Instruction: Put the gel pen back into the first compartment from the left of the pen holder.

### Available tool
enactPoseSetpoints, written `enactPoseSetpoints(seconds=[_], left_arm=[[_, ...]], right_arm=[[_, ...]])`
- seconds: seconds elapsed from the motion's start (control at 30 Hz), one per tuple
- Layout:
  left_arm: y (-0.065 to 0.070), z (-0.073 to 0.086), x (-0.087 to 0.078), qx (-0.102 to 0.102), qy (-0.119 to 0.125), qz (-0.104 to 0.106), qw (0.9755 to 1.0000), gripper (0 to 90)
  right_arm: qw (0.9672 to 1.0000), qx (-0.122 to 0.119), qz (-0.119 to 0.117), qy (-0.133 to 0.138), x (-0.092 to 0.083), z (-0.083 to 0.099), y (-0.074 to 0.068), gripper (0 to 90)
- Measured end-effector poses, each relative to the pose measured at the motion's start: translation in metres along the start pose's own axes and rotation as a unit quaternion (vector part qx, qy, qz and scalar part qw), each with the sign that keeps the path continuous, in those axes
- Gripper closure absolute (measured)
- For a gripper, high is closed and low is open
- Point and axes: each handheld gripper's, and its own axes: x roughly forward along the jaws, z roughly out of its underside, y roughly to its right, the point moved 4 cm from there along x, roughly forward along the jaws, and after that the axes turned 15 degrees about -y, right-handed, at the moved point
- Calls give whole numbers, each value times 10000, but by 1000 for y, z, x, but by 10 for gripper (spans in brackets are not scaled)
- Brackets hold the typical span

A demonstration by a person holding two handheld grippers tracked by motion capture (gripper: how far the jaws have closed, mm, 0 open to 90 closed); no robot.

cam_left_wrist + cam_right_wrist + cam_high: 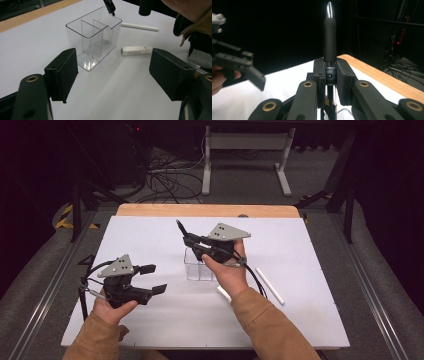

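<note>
With our right gripper's (329, 82) fingers (320, 77) pinching the black pen (329, 42) above the clear divided holder (93, 37) on the tabletop (150, 240), we judge lowering it into a compartment comes next (left gripper (112, 72) fingers spread, empty).

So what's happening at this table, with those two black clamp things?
A person holds a gripper in each hand. The right gripper is shut on a black pen, held over a clear plastic organiser with compartments, on the white table. The left gripper is open, nothing between its jaws. A white pen and a white eraser lie on the table beside the organiser.
</note>
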Motion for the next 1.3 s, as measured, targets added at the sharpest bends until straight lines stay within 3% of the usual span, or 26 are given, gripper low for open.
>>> enactPoseSetpoints(seconds=[0.3, 0.57, 0.97, 1.3], left_arm=[[-4, 3, -1, 0, 159, -319, 9994, 181], [-6, 3, 0, -39, 155, -385, 9991, 160], [-7, 5, -1, -70, 181, -486, 9986, 105], [-10, 8, -9, -115, 457, -616, 9970, 105]], right_arm=[[9992, 75, 345, 168, 16, -1, 7, 794], [9988, 209, 382, 213, 24, 0, 9, 794], [9988, 128, 458, 121, 33, 5, 10, 793], [9988, 136, 471, 20, 43, 17, 9, 792]])
